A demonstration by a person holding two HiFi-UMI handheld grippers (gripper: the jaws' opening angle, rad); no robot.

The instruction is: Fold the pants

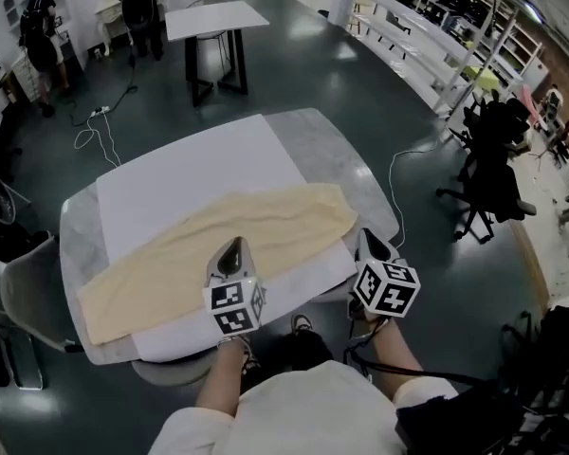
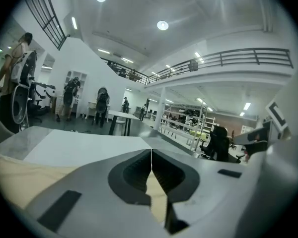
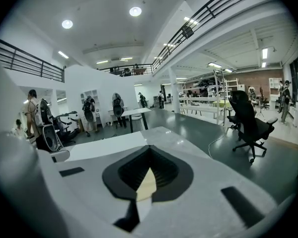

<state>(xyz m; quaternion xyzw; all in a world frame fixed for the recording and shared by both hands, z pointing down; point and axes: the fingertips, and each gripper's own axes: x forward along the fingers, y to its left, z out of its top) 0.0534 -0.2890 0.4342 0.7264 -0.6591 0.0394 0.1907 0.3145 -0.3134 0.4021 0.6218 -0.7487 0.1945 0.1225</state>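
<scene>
Cream pants [image 1: 256, 224] lie flat in a long band that runs diagonally across a white sheet [image 1: 190, 173] on the grey table [image 1: 327, 145]. My left gripper [image 1: 235, 246] hovers over the band's near edge, jaws shut with nothing seen between them. In the left gripper view the left gripper [image 2: 151, 155] shows its tips meeting, with the cream pants [image 2: 20, 168] below. My right gripper [image 1: 364, 238] is at the table's near right corner, just beyond the pants' right end. The right gripper [image 3: 149, 152] is shut too, and only a sliver of cream cloth [image 3: 147, 185] shows beneath it.
A black office chair [image 1: 488, 173] stands to the right of the table. A grey chair [image 1: 24, 297] sits at its left edge. Another table [image 1: 215, 19] stands further back, with people [image 1: 40, 36] at the far left. A white cable [image 1: 95, 136] lies on the floor.
</scene>
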